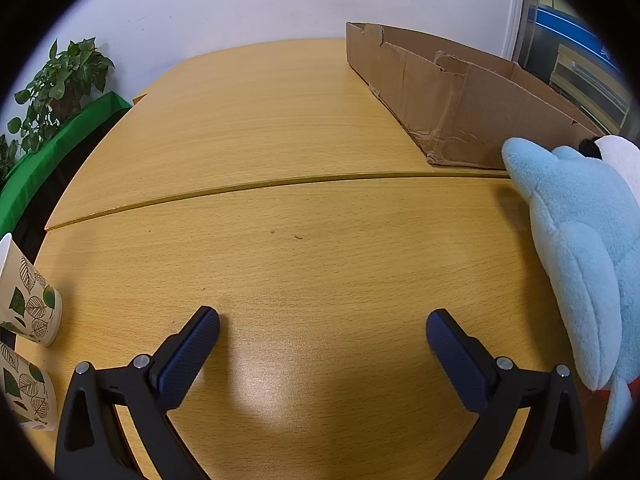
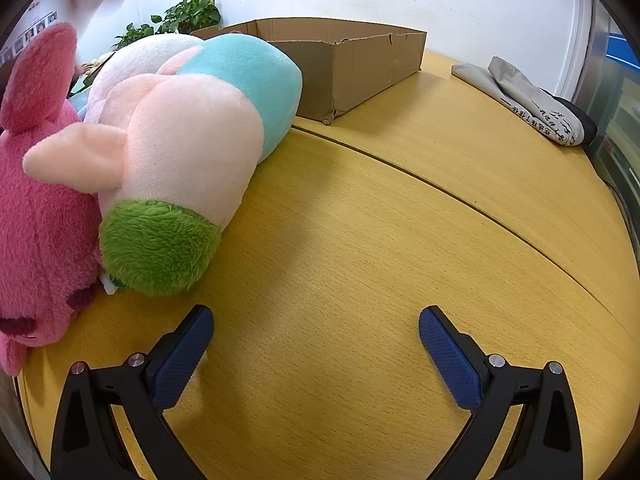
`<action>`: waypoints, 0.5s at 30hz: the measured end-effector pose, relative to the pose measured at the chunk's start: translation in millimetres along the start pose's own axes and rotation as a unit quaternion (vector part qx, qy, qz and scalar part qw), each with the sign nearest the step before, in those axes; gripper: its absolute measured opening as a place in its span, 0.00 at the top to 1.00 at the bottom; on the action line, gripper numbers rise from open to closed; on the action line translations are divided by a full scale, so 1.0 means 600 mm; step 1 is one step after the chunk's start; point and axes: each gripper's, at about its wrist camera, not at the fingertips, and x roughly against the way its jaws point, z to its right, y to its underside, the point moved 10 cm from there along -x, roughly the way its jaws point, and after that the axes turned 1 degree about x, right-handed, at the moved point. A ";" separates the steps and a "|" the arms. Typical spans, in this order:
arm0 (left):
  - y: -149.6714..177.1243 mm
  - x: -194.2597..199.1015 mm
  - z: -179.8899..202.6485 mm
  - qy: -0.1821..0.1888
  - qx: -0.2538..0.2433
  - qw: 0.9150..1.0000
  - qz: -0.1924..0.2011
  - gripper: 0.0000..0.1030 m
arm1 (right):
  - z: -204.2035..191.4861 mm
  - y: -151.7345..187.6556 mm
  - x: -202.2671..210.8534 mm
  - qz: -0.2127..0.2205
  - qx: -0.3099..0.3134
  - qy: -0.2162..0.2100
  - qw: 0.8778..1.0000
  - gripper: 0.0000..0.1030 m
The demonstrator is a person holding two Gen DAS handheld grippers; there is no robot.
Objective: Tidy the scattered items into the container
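**Q:** Report claw state and the position of the items.

**A:** My right gripper point(image 2: 316, 320) is released, jaws spread wide over bare table point(image 2: 360, 240), gripping nothing. My left gripper point(image 1: 322, 322) is likewise released and empty. The pastel plush point(image 2: 192, 128) lies ahead and to the left of my right claw, near its left finger but not between the fingers. Its long axis runs from the green end closest to me diagonally away toward the cardboard box point(image 2: 340, 64). A pink plush point(image 2: 36, 216) sits further left, touching it. From my left claw, a light blue plush point(image 1: 580, 248) lies off to the right, outside the right finger.

**Q:** Which arm is nearer?

**A:** I judge the right nearer to the pastel plush; it must swing left so the jaws straddle the body across its long axis.

**Q:** Container contents?

**A:** The box stands beyond the plushes, open-topped. From both wrist views I cannot tell what is inside.
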 end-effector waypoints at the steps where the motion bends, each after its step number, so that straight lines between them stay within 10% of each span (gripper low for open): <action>1: 0.000 0.000 0.000 0.000 0.000 1.000 0.000 0.00 | 0.000 0.000 0.000 0.000 0.000 0.000 1.000 0.00; 15: 0.000 0.001 -0.001 -0.001 0.001 1.000 0.000 0.00 | -0.003 0.000 0.003 0.000 0.000 0.000 1.000 0.00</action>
